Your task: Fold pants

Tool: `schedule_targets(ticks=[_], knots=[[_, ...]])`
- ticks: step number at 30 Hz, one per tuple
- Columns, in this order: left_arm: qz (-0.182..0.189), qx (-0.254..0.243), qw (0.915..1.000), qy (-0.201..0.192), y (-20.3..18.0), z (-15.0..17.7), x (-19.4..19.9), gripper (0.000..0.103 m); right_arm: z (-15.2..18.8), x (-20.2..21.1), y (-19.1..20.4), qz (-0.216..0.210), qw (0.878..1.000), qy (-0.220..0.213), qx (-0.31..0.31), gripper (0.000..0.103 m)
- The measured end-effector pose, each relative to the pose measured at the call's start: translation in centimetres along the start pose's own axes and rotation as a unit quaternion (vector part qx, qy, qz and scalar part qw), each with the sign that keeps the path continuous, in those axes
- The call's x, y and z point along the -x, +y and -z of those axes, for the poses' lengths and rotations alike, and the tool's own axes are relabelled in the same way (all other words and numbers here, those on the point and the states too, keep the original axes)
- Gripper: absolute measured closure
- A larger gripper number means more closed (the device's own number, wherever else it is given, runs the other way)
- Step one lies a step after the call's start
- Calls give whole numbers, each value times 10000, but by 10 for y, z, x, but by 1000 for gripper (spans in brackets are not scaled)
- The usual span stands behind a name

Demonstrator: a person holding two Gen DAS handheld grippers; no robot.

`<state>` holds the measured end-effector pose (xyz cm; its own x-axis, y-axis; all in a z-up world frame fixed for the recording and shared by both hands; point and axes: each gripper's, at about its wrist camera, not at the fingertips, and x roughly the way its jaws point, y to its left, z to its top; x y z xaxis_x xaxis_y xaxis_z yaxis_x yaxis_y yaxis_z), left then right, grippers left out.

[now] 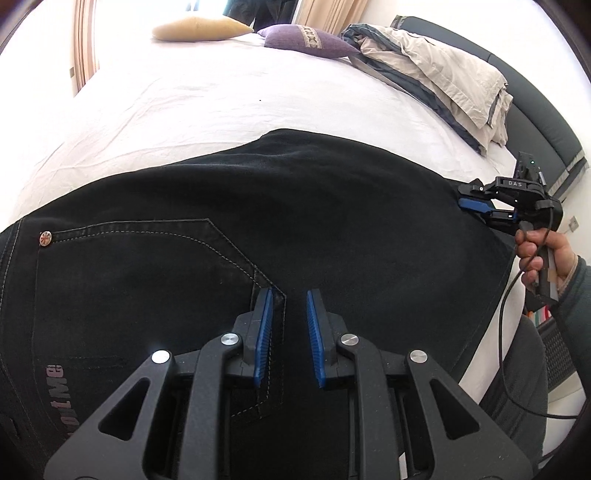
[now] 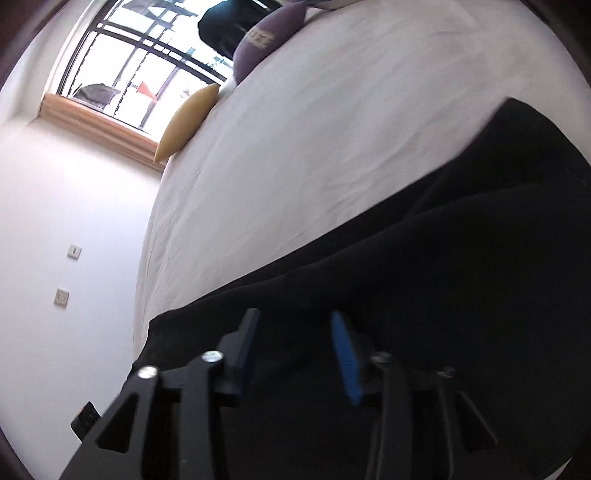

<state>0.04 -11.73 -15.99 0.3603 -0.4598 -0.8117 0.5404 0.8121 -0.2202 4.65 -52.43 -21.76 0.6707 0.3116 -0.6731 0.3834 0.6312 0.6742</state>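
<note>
The white bed sheet (image 1: 192,107) lies bare across the middle of the frame. Toward the top, a yellow pillow (image 1: 199,28), purple cushion (image 1: 306,40) and piled bedding (image 1: 443,81) block the upper right.

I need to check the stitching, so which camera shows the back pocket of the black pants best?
The left wrist view: the back pocket lies sharp with its pale stitching and rivet, just ahead of the left gripper. The right wrist view shows only blurred black pants, with no pocket visible.
</note>
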Motion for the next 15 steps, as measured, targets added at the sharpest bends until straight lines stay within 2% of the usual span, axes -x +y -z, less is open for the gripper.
schedule_targets(ticks=[1,3,4,5,7,9,10,11,12,13,15], knots=[[-15,-8,10000,5,2,1,0,85,-5,10,-17,207,9994,-128,-228,99],[-33,-6,10000,-5,2,0,-1,85,-14,46,-40,909,9927,-682,-414,95],[-48,-8,10000,-2,1,0,-2,85,-18,64,-50,1372,9842,-980,-535,72],[-59,-10,10000,-1,0,-2,-3,85,-23,81,-56,1645,9771,-1196,-624,56],[-84,-28,10000,9,-5,-2,-6,85,-35,102,-51,1418,9801,-1363,-251,56],[-102,-39,9999,38,-7,0,-5,85,-50,101,-34,1213,9851,-1123,469,56],[-110,-71,9999,60,-8,-1,-5,85,-55,97,-22,1314,9823,-941,945,56],[-124,-122,9998,80,-10,-2,-6,85,-58,89,-5,1596,9708,-785,1607,56],[-144,-183,9997,97,-11,-4,-6,85,-57,80,12,1837,9525,-602,2354,56],[-169,-263,9995,100,-13,-5,-6,85,-55,69,27,1912,9325,-367,3043,56],[-231,-412,9988,100,-19,-6,-6,85,-49,55,40,2030,8956,100,3957,56]])
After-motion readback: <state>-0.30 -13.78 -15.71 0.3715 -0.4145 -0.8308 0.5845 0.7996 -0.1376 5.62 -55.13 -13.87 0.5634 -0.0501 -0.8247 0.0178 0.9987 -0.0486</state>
